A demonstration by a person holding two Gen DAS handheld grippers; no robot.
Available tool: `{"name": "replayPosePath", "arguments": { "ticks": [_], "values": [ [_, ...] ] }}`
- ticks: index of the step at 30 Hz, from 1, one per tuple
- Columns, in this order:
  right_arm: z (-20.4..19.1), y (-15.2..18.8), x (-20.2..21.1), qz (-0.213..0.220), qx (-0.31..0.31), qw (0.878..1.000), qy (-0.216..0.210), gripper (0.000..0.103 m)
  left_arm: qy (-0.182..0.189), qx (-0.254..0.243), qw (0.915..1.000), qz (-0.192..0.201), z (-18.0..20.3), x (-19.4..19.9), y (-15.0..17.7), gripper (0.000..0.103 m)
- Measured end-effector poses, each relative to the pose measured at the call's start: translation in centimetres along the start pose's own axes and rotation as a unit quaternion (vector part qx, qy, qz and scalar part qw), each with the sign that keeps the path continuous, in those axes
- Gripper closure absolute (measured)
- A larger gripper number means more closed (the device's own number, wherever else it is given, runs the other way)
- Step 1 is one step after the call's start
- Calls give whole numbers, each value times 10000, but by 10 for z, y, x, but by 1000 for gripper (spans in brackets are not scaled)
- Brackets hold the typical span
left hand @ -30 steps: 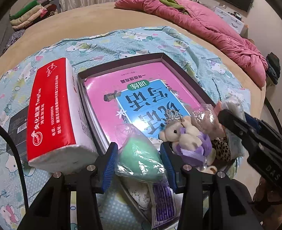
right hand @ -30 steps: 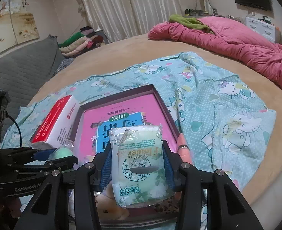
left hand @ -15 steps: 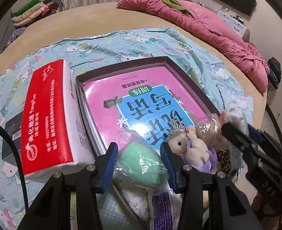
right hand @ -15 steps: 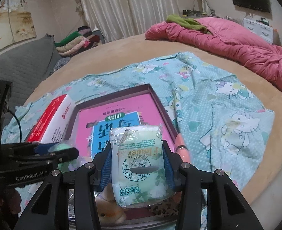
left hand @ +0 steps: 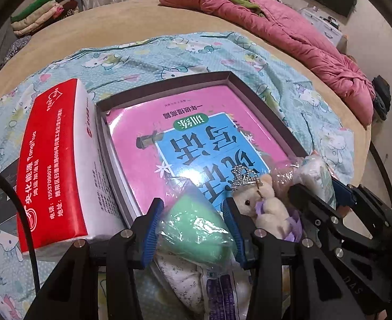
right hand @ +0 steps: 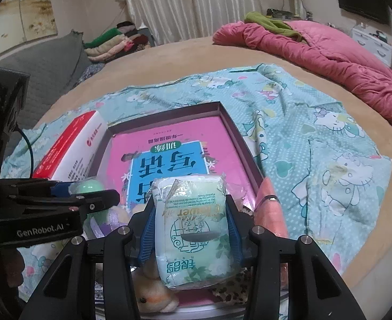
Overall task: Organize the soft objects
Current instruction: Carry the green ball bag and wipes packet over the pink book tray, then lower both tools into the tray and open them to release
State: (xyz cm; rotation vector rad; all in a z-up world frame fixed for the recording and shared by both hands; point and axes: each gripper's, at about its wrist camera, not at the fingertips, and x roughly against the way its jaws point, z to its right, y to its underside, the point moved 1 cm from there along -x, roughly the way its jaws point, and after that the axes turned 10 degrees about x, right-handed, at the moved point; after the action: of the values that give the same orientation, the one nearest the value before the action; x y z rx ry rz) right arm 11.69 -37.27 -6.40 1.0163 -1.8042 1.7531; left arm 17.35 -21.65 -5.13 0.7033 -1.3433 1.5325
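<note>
Left gripper clamped on a green soft item in clear plastic wrap, held over the near end of a dark shallow box. Right gripper clamped on a pale green tissue pack, also over the box's near end; its print is only partly legible. Below them: a cream plush toy with a silver tiara, more wrapped packs, a leopard-print piece. Box holds a pink-and-blue book with large Chinese title, seen upside down. Just left of the box, a red-and-white tissue pack printed "YangHuo". All on a teal Hello Kitty sheet over a tan bed. Pink quilt at far right, folded clothes stack, curtains, wall TV. Left gripper body reads "GenRobot.AI".
</note>
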Motion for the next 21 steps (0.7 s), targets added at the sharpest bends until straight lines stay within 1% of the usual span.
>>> {"name": "replayPosePath", "arguments": {
  "ticks": [8, 21],
  "values": [
    [-1, 1, -1, 99, 49, 9999, 22, 52, -35, -45, 10000, -21, 1, -2, 2, 57],
    [-1, 2, 3, 236, 71, 9996, -107, 50, -49, -81, 10000, -4, 2, -2, 2, 57]
  ]
}}
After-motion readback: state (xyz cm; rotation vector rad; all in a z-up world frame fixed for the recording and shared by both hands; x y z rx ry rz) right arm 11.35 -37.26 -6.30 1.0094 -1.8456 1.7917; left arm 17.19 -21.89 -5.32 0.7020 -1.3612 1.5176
